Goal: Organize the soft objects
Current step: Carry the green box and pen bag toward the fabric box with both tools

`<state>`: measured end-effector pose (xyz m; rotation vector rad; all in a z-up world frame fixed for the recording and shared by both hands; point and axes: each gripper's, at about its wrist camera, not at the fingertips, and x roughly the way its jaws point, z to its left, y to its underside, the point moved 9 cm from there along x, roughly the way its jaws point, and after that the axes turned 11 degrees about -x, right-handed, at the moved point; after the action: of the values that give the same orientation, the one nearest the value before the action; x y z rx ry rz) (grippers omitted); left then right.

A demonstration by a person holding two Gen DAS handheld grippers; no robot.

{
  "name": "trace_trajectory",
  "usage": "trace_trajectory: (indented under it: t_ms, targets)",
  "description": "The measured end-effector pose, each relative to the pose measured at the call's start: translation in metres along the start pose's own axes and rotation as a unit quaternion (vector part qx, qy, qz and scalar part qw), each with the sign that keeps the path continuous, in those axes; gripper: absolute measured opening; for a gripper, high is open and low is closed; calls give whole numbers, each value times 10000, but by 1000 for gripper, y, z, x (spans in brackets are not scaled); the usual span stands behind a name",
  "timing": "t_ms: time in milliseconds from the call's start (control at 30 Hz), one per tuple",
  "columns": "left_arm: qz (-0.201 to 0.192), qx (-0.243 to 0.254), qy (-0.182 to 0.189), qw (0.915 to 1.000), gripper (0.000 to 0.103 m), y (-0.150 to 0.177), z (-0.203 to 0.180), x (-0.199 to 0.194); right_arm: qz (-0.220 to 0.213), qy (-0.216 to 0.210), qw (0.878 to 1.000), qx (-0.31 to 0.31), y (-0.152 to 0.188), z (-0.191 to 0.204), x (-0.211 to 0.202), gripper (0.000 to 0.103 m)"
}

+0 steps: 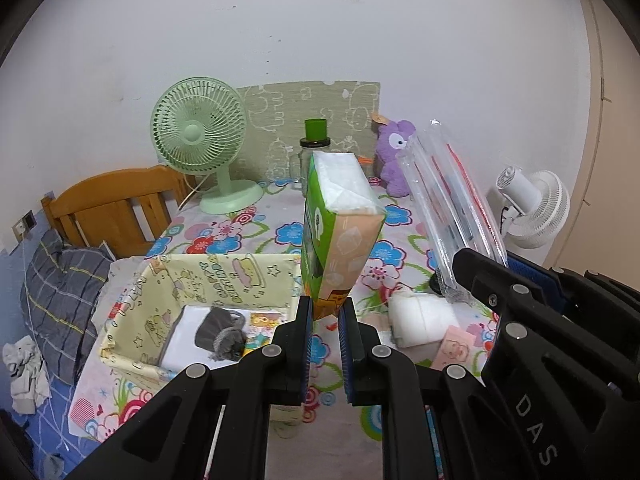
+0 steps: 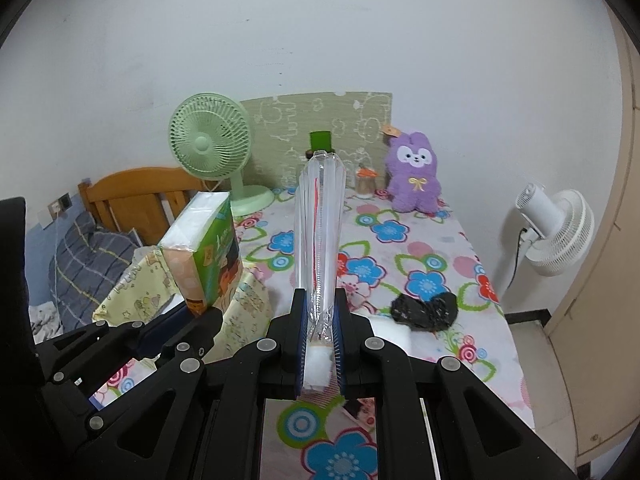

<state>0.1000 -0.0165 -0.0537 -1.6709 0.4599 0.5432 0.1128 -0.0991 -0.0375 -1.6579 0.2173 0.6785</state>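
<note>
Left wrist view: left gripper [image 1: 325, 312] fingers closed on lower end of green-and-peach soft tissue pack [image 1: 340, 224], pack held upright, tilted slightly, white tissue showing at its top. Pack sits above right rim of pale-yellow printed fabric basket [image 1: 168, 280]. Only this view shows basket contents: white flat item w/ grey knit sock [image 1: 222, 336] on top, plus a cartoon-print item at the right. White padded roll [image 1: 422, 320] lies on floral tablecloth [image 1: 256, 232] just right of gripper; pink card beside it.

Right wrist view: right gripper [image 2: 320, 316] fingers clamped on narrow end of long clear plastic sleeve pack [image 2: 320, 224], glossy, creased, red strip inside; white wadding fills the end between the pads. Sleeve points up and away over table. Only this view shows black crumpled fluffy cloth [image 2: 426, 310] on tablecloth right of gripper, touching a white pad's edge. Basket interior hidden here; tissue pack appears at left, above basket wall.

Both views, rear of table: mint-green plastic desk fan [image 1: 198, 140] w/ round grille; clear jar w/ green cap [image 1: 315, 140]; purple plush rabbit [image 2: 416, 176], fuzzy, yellow bow on chest. White plastic fan [image 2: 560, 232] stands off table, right. Wooden bed headboard [image 1: 112, 200] and grey plaid pillow [image 1: 64, 280] at left.
</note>
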Motion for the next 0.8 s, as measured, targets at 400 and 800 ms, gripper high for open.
trace_trajectory:
  t_ms: [400,800]
  targets:
    - [-22,-63,-176,9998,10,-12,43,8,21,-288,9994,-173,-19,40,20,15]
    - [97,-177,-404,9990,10,-14,82,23,153,-596,9972,-432,-28,81,50,15]
